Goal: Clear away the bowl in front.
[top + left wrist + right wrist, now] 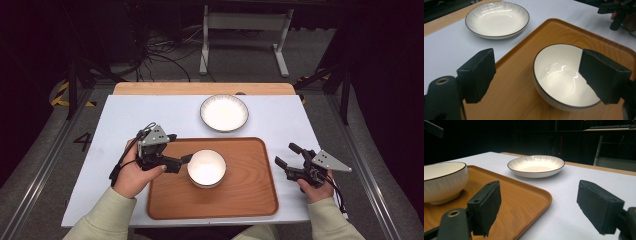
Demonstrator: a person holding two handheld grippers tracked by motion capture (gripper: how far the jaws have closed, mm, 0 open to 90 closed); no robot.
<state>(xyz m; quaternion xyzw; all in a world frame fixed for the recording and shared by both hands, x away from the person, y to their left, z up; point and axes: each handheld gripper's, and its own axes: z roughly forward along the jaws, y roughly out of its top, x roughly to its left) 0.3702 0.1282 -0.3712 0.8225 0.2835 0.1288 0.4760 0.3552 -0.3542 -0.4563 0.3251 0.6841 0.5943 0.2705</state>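
Now the left gripper (186,159), jaws spread with nothing between them, sits just left of the bowl (206,168), nearer than the open right gripper (284,155).

A shallow white plate with a dark rim (224,113) sits upright on the white table (125,120) near the middle of its far edge, apart from anything else. Beyond that far edge runs a wooden strip (150,88). Behind, on the floor, black cables (160,55) tangle beside a white metal stand (245,30).
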